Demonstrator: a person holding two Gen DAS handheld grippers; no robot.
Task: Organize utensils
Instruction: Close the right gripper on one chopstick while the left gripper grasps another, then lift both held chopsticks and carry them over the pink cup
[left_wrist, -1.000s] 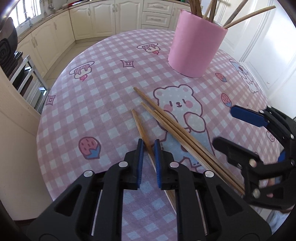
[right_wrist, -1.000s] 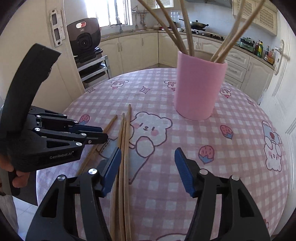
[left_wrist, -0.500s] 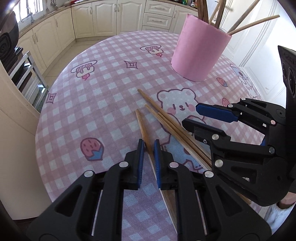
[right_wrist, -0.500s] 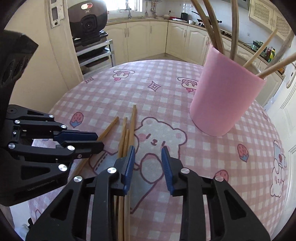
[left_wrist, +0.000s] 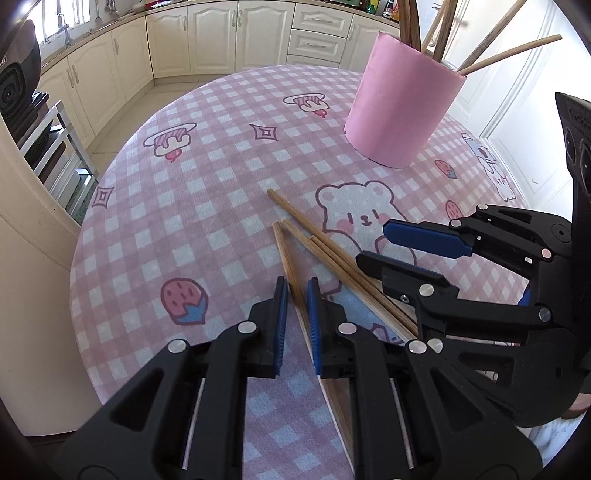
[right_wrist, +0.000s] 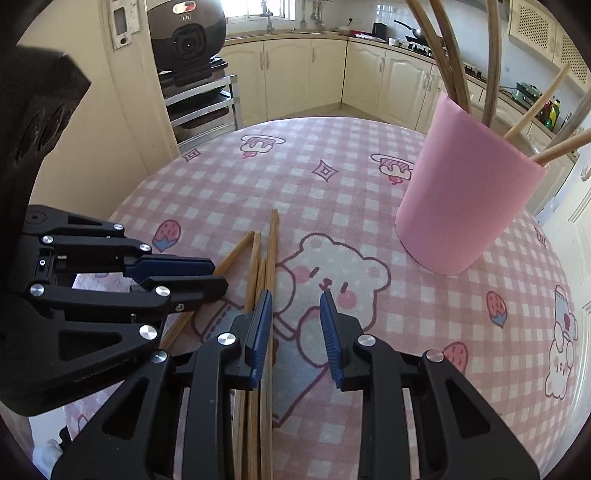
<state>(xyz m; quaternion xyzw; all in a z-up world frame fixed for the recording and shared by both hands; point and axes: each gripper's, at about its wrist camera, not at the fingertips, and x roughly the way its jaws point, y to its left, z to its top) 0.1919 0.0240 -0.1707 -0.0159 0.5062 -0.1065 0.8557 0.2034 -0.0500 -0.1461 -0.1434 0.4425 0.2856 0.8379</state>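
Several wooden chopsticks lie on the pink checked tablecloth (left_wrist: 184, 221). One chopstick (left_wrist: 284, 251) lies apart and runs between the pads of my left gripper (left_wrist: 295, 291), which is shut on it low over the cloth. A bundle of three chopsticks (left_wrist: 332, 258) lies beside it to the right. My right gripper (right_wrist: 293, 299) hangs over that bundle (right_wrist: 267, 251) with its jaws partly open. The sticks pass beside and under its left finger, and only the bear print shows between the pads. A pink cup (left_wrist: 399, 107) (right_wrist: 465, 206) holding more chopsticks stands further back.
The round table's edge drops off at the left, near a cream pillar (left_wrist: 29, 258). A metal rack with a dark rice cooker (right_wrist: 188, 37) stands beyond it. Cream cabinets (left_wrist: 214, 37) line the back and a white door (left_wrist: 517, 122) is on the right.
My right gripper has come in from the right over the chopstick bundle, close beside the left gripper, and its jaws have narrowed. The left gripper and its chopstick have stayed put.
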